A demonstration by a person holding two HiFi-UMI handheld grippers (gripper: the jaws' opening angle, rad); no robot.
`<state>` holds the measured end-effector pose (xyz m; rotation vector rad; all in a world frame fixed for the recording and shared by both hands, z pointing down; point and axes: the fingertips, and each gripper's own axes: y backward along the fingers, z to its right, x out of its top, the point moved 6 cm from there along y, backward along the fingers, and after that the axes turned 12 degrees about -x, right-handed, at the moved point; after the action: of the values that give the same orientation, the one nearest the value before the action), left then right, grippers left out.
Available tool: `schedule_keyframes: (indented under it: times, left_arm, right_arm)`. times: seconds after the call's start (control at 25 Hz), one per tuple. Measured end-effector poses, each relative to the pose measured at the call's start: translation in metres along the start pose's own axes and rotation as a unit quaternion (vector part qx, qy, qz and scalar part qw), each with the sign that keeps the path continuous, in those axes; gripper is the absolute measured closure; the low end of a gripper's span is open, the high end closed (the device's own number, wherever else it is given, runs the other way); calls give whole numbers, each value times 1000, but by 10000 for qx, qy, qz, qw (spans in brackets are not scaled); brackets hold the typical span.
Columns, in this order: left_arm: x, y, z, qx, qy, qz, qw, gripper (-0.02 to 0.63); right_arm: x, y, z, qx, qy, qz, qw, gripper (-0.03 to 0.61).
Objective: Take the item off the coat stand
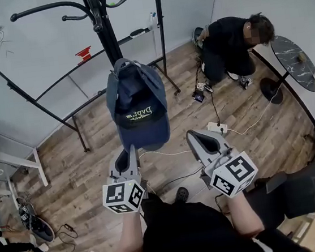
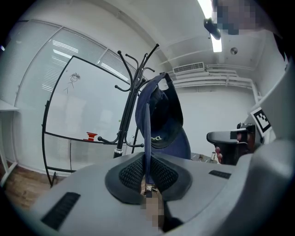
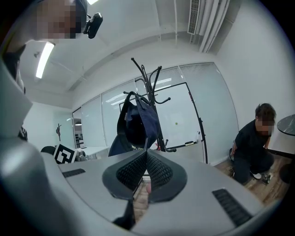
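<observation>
- Cap (image 1: pixel 138 105): navy, with pale lettering on the brim underside. It hung low against the pole of the coat stand (image 1: pixel 102 26), crown upward and brim downward. Its rear strap loop lay at the pole, but which hook carried it could not be made out.
- Left gripper (image 1: pixel 131 150): raised beneath the cap, with its marker cube (image 1: pixel 123 196) toward the person. In the left gripper view the jaws (image 2: pixel 147 159) were pressed together on the thin lower edge of the cap (image 2: pixel 163 115), which ran down between the ribbed pads.
- Right gripper (image 1: pixel 193 135): held just right of the cap and apart from it. In the right gripper view the jaw tips (image 3: pixel 146 153) met with nothing between them. The cap (image 3: pixel 138 122) and the coat stand (image 3: pixel 152 78) stood beyond.
- Coat stand: black, with curved hooks spreading from the top of the pole. It stood in front of a wheeled whiteboard (image 1: pixel 50 39).
- Surroundings: a wood-plank floor (image 1: pixel 93 159) crossed by cables, with a white power strip (image 1: pixel 217 127) near the right gripper. A person in black (image 1: pixel 232 42) crouched at upper right, beside a dark round table (image 1: pixel 295 63).
</observation>
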<state>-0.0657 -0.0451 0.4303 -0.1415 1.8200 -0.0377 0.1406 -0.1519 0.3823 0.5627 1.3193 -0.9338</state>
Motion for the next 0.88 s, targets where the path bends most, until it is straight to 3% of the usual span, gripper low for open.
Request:
schedule_keyframes:
  times: [0.32,0.88]
  left_arm:
    - [-4,12,7,-4,-24,-135,9999,583]
    - [-5,14,-13,62,54,-241,9997,583]
  right_arm:
    - [-7,-4,-5,32,-24,7,10000,548]
    - [-8,-24,-21,-17,437,-58,9990,548]
